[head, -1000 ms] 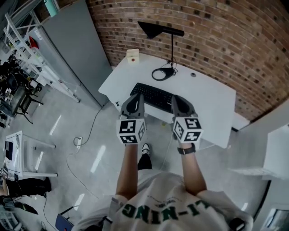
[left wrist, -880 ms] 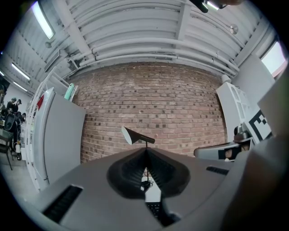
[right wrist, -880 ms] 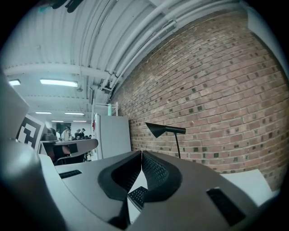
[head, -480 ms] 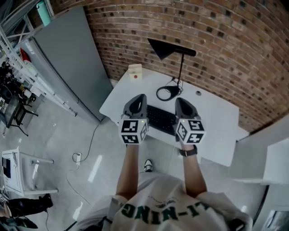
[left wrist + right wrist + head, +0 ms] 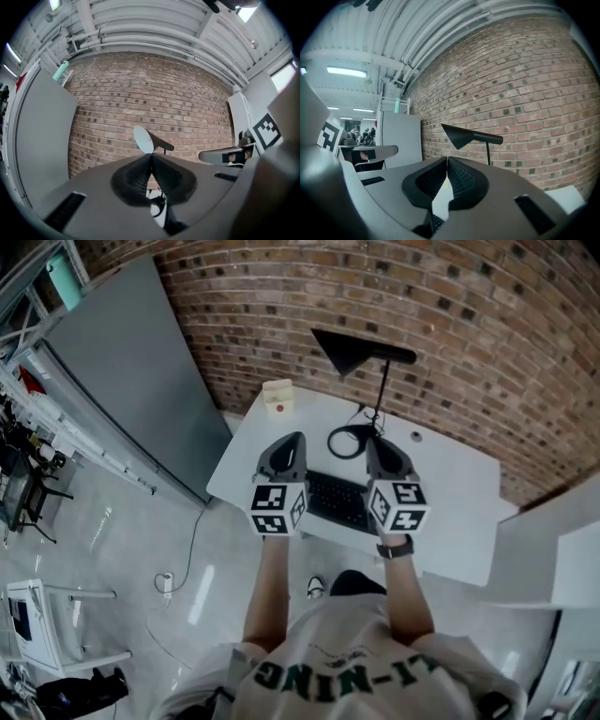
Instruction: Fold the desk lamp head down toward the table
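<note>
The desk lamp [image 5: 392,355] stands at the table's [image 5: 450,474] far edge. Probably light, rigid and tippy (slender stem), so pinch the lamp head [image 5: 345,349]. The left gripper [image 5: 292,439] and right gripper [image 5: 377,442] have their jaws together, empty.

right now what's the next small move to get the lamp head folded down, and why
Probably open the right gripper and carry it forward and up to the black lamp head: it and the left gripper are shut and empty over the keyboard, short of that head.
</note>
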A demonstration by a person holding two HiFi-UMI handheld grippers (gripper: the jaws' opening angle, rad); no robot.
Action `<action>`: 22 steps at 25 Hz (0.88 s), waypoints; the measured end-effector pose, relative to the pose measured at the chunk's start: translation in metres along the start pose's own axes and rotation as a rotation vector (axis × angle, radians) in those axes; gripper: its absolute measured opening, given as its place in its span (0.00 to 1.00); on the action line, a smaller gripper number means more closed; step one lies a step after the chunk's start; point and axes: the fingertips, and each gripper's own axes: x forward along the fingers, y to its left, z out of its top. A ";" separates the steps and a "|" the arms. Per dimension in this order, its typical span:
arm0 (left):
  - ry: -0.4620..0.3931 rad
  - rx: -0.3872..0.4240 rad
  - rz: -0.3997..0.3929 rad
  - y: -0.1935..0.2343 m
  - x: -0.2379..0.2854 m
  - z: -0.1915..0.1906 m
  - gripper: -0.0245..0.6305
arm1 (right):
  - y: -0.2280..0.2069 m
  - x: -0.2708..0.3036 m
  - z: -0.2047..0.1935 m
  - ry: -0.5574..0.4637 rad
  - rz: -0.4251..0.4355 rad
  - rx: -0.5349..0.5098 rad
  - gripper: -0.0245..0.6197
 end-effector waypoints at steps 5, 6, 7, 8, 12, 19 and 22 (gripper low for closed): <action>0.001 -0.003 -0.041 0.003 0.033 0.008 0.04 | -0.012 0.027 0.004 0.001 0.007 0.003 0.05; -0.002 -0.002 -0.048 0.004 0.040 0.010 0.04 | -0.014 0.033 0.004 0.001 0.012 0.004 0.05; -0.005 0.000 -0.052 0.005 0.046 0.013 0.04 | -0.015 0.039 0.004 0.002 0.018 0.007 0.05; -0.008 0.001 -0.055 0.007 0.053 0.016 0.04 | -0.017 0.045 0.004 0.004 0.025 0.011 0.05; -0.012 -0.010 -0.074 0.011 0.079 0.026 0.04 | -0.029 0.066 0.004 0.014 0.038 0.029 0.05; 0.001 -0.007 -0.110 0.011 0.122 0.030 0.04 | -0.054 0.099 0.007 0.016 0.055 0.049 0.05; 0.003 -0.029 -0.134 0.008 0.137 0.027 0.10 | -0.068 0.109 0.006 0.022 0.056 0.072 0.05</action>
